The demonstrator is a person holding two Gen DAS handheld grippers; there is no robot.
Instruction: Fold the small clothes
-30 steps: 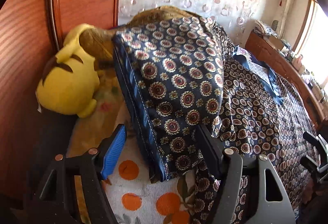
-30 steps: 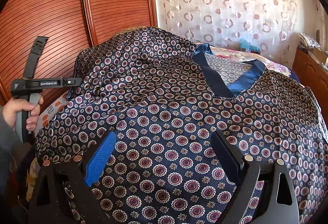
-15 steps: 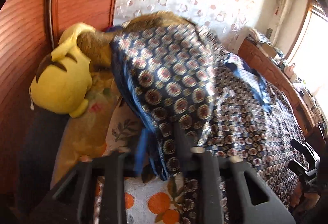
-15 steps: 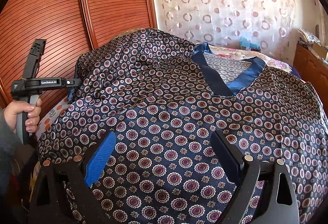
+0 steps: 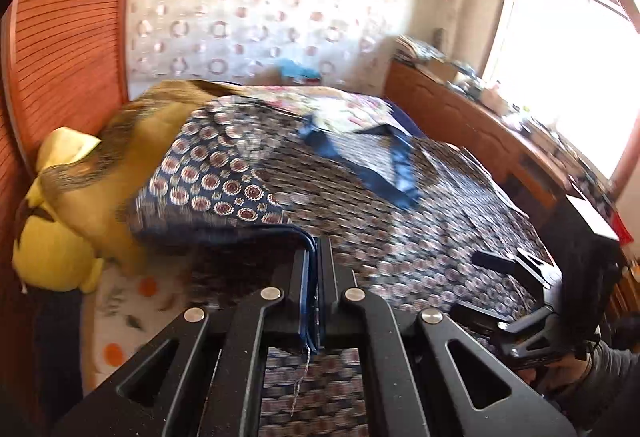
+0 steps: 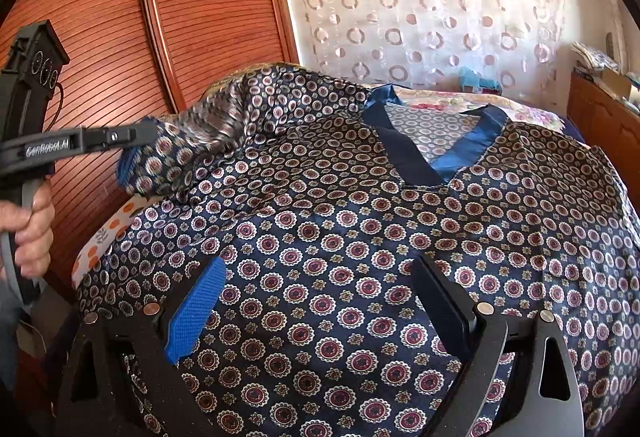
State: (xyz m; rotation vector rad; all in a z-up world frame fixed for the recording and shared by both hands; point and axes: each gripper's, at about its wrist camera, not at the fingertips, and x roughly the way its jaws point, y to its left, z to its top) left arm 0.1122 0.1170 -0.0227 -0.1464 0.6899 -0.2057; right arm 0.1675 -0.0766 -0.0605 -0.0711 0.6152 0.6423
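The left tool is clenched on the patterned shirt's left sleeve edge; the right tool hovers released above the shirt's near part.

Yellow plush toy far left of left tongs, against slatted wooden wardrobe. Orange-print sheet just left of them. Circle-pattern curtain beyond. Cluttered wooden dresser and bright window to the right.
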